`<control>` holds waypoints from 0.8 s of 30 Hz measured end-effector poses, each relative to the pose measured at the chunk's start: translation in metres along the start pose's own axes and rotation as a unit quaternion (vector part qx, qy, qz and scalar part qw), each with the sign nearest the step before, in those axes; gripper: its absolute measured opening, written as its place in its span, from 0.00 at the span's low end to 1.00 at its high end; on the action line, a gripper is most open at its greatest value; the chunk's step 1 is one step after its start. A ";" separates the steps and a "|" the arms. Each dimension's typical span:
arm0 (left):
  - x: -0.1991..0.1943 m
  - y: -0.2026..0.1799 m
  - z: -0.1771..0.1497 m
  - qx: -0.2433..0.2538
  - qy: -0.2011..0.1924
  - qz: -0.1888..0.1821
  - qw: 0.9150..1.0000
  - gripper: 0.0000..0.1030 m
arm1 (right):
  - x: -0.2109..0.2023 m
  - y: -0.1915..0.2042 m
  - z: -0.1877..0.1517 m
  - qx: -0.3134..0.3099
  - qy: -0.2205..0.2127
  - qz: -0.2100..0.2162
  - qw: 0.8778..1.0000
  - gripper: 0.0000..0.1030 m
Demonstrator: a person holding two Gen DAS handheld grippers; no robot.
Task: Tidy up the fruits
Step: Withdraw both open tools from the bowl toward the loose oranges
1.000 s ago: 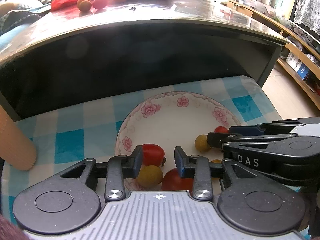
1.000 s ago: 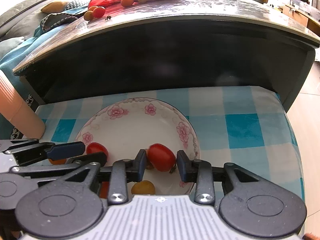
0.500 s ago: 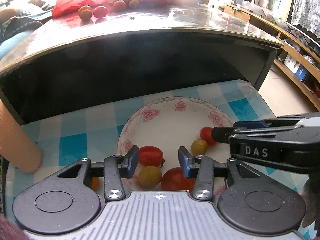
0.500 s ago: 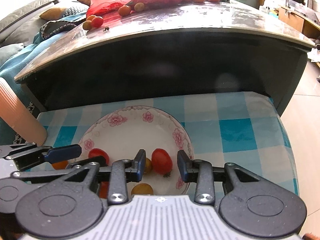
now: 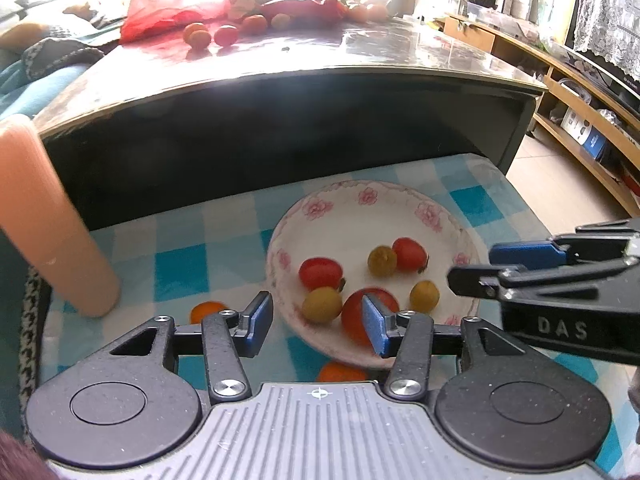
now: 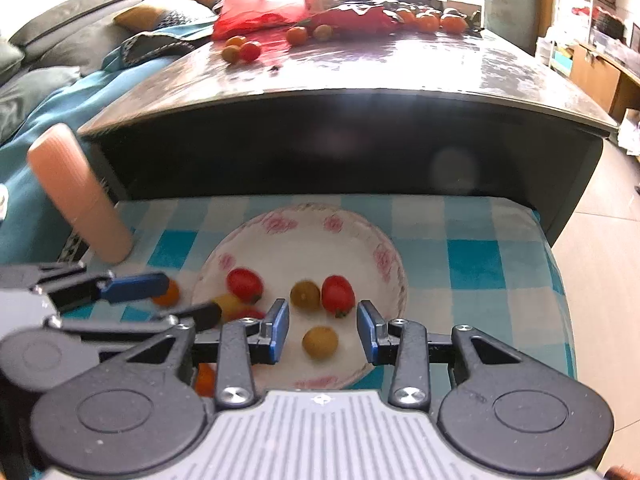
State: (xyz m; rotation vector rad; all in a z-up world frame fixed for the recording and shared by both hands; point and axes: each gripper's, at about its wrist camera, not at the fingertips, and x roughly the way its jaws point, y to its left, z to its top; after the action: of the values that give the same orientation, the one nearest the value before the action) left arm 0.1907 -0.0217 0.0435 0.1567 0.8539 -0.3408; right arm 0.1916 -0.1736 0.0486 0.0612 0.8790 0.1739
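A white plate with a pink flower rim [image 5: 376,196] [image 6: 312,211] lies on a blue-checked cloth [image 5: 184,268]. In it lie red tomatoes [image 5: 320,272] [image 6: 338,295] and yellow fruits [image 5: 322,304] [image 6: 320,342], loose and untouched. Two orange fruits [image 5: 206,310] [image 5: 342,372] sit on the cloth beside the plate. My left gripper [image 5: 318,322] hangs above the plate's near edge, its jaws opening with nothing gripped. My right gripper [image 6: 324,330] hovers over the plate's near right part, jaws opening too, with nothing between the pads. Each gripper shows in the other's view [image 5: 520,264] [image 6: 132,286].
Behind the cloth stands a dark table with a glossy top [image 5: 360,52], bearing a red bag [image 5: 168,20] and several small fruits [image 5: 224,34]. A pink cylinder [image 5: 52,220] [image 6: 80,196] leans at the left. Floor [image 6: 600,260] and low shelves [image 5: 580,120] lie to the right.
Both grippers lifted and drew back from the plate while their jaws widened. The red tomato that stood between my right fingers now lies loose in the plate.
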 end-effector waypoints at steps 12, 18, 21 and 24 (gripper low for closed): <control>-0.016 0.014 -0.039 0.043 0.023 -0.003 0.999 0.57 | -0.011 0.023 -0.049 -0.026 0.035 0.017 0.999 0.50; -0.010 0.018 -0.054 0.069 0.040 -0.017 0.997 0.57 | 0.003 0.032 -0.068 -0.046 0.043 0.024 0.998 0.50; -0.005 0.018 -0.058 0.079 0.046 -0.026 0.995 0.57 | 0.011 0.036 -0.074 -0.058 0.046 0.027 0.997 0.50; 0.000 0.018 -0.062 0.089 0.053 -0.030 0.994 0.58 | 0.018 0.037 -0.075 -0.066 0.043 0.035 0.996 0.50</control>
State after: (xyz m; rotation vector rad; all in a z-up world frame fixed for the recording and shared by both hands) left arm 0.1529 0.0117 0.0032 0.3166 0.9352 -0.4689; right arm 0.1402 -0.1349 -0.0089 -0.0387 0.9490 0.3004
